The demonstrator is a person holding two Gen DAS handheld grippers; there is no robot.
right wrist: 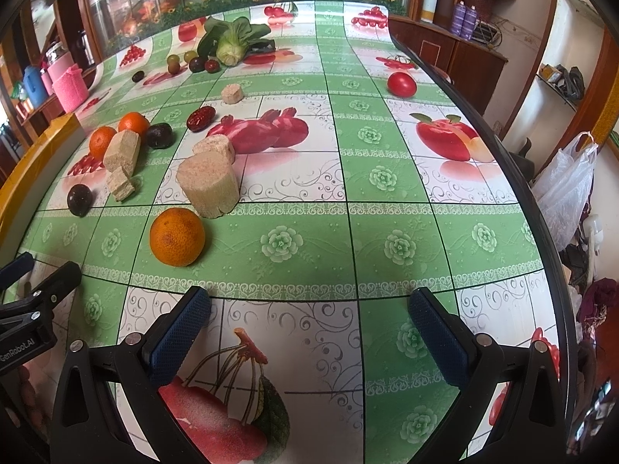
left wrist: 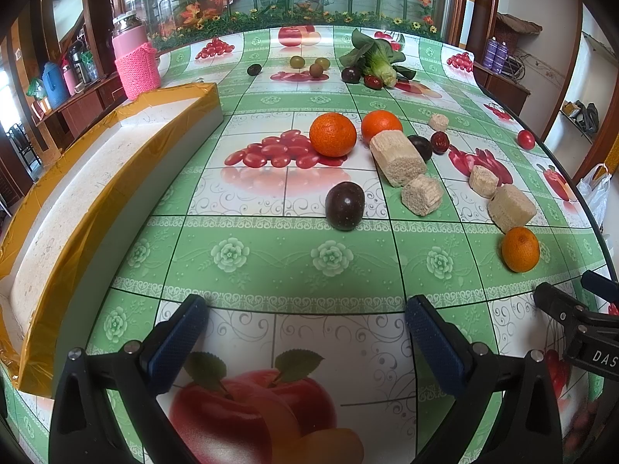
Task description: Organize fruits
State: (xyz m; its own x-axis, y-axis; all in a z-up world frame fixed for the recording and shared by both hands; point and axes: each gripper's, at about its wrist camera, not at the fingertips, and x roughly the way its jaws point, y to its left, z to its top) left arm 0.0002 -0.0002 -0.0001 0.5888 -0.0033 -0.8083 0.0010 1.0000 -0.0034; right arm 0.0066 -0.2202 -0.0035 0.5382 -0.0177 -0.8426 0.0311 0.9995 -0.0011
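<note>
Fruit lies loose on the patterned tablecloth. In the left wrist view, two oranges (left wrist: 332, 134) sit mid-table, a dark plum (left wrist: 345, 205) lies nearer, and a third orange (left wrist: 520, 249) is at the right. My left gripper (left wrist: 305, 342) is open and empty, low over the cloth. In the right wrist view, the near orange (right wrist: 177, 236) lies just ahead and left of my right gripper (right wrist: 309, 342), which is open and empty. A red tomato (right wrist: 401, 84) sits far right near the table edge. A white tray with an orange rim (left wrist: 116, 162) stands at the left.
Several beige sugarcane chunks (left wrist: 396, 158) lie among the fruit. A leafy green vegetable (left wrist: 377, 60), small plums and green fruits sit at the far end. A pink jar (left wrist: 135, 65) stands beyond the tray. The table's right edge (right wrist: 514, 178) curves close by, with a plastic bag past it.
</note>
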